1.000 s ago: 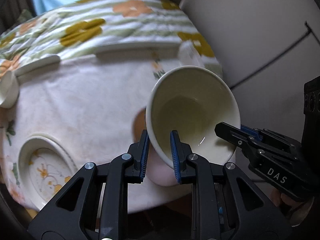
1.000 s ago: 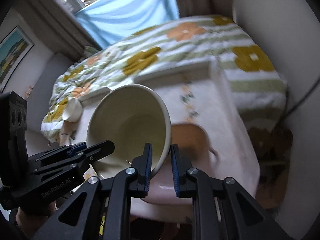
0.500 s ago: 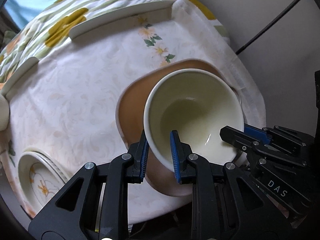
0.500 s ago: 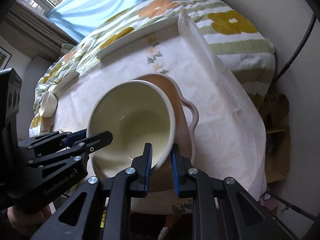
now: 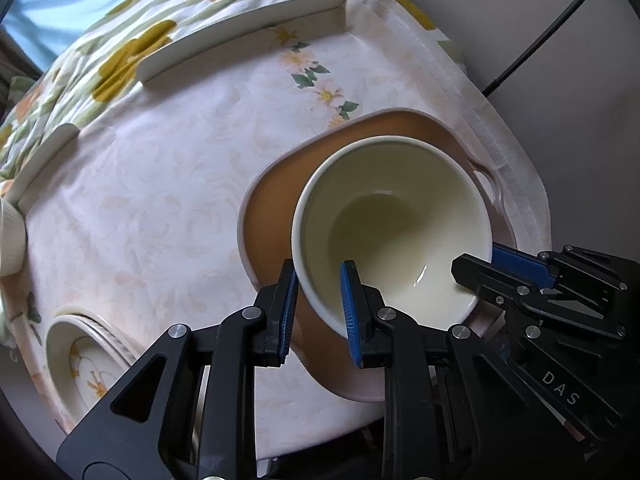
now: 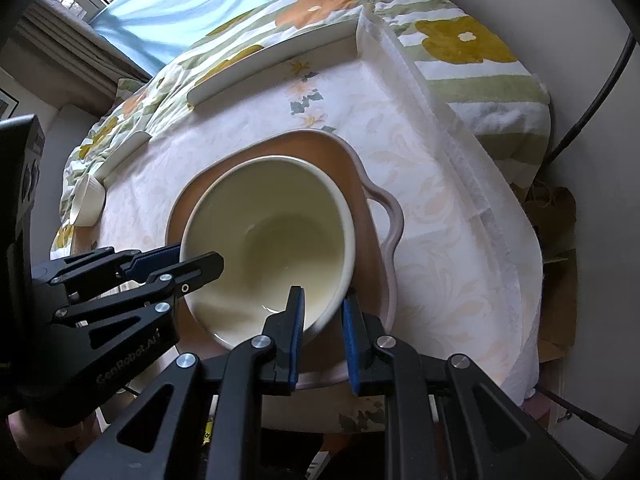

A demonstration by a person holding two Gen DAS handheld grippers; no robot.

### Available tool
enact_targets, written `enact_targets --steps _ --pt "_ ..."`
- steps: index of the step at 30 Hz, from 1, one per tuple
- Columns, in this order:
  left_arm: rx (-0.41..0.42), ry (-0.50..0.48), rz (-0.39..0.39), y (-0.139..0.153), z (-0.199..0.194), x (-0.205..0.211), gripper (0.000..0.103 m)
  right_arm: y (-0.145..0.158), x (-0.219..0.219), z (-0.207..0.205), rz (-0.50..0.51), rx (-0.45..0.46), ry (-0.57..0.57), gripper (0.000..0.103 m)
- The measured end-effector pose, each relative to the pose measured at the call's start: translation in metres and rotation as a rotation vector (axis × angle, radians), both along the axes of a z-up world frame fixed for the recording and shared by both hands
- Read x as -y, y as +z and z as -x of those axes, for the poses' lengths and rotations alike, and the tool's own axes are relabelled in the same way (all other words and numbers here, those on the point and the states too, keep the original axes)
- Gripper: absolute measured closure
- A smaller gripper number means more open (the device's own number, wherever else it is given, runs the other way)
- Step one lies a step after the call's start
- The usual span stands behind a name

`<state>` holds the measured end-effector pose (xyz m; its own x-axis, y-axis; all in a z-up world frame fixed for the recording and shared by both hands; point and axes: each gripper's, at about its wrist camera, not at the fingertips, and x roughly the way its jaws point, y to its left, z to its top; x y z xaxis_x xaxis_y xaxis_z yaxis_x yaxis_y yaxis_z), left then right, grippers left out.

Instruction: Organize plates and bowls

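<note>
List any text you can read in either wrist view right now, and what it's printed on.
"DAS": white letters on the black body of the right gripper, seen in the left wrist view.
"GenRobot.AI": faint lettering on the body of the left gripper, seen in the right wrist view; hard to read.
Nothing readable on the cream bowl or the tablecloth.

We count one large cream ceramic bowl point(image 5: 394, 224), one brown handled tray-plate point(image 5: 272, 216), two long white rectangular dishes point(image 5: 240, 46) at the far edge, one small white ribbed cup point(image 6: 89, 200), and one stack of flower-patterned plates point(image 5: 86, 354); how many are stacked we cannot tell.
</note>
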<state>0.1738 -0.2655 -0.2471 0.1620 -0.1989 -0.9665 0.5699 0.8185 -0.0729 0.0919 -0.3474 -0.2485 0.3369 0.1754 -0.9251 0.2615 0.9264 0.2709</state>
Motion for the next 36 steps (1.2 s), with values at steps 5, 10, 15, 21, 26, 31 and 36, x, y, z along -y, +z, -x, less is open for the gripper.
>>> enact_targets --steps 5,10,15,21,26,31,36 --pt "0.024 0.012 0.000 0.009 0.004 -0.002 0.084 0.009 0.003 0.005 0.015 0.021 -0.003 0.086" --pt "0.025 0.040 -0.004 0.013 0.005 -0.001 0.084 0.016 0.004 0.011 0.015 0.043 0.009 0.086" --pt "0.028 0.053 -0.030 0.011 0.009 0.002 0.084 0.023 0.006 0.019 0.005 0.063 0.023 0.086" --pt "0.031 0.092 -0.020 0.013 0.013 0.000 0.083 0.030 0.013 0.033 0.006 0.080 0.024 0.086" --pt "0.051 0.143 0.008 0.027 0.018 -0.015 0.083 0.036 0.016 0.035 0.000 0.084 0.057 0.086" --pt "0.138 0.279 0.076 0.070 0.017 -0.065 0.083 0.062 0.000 0.018 0.000 0.139 0.167 0.086" --pt "0.228 0.460 0.112 0.111 0.005 -0.143 0.082 0.094 -0.055 -0.022 -0.016 0.231 0.338 0.056"
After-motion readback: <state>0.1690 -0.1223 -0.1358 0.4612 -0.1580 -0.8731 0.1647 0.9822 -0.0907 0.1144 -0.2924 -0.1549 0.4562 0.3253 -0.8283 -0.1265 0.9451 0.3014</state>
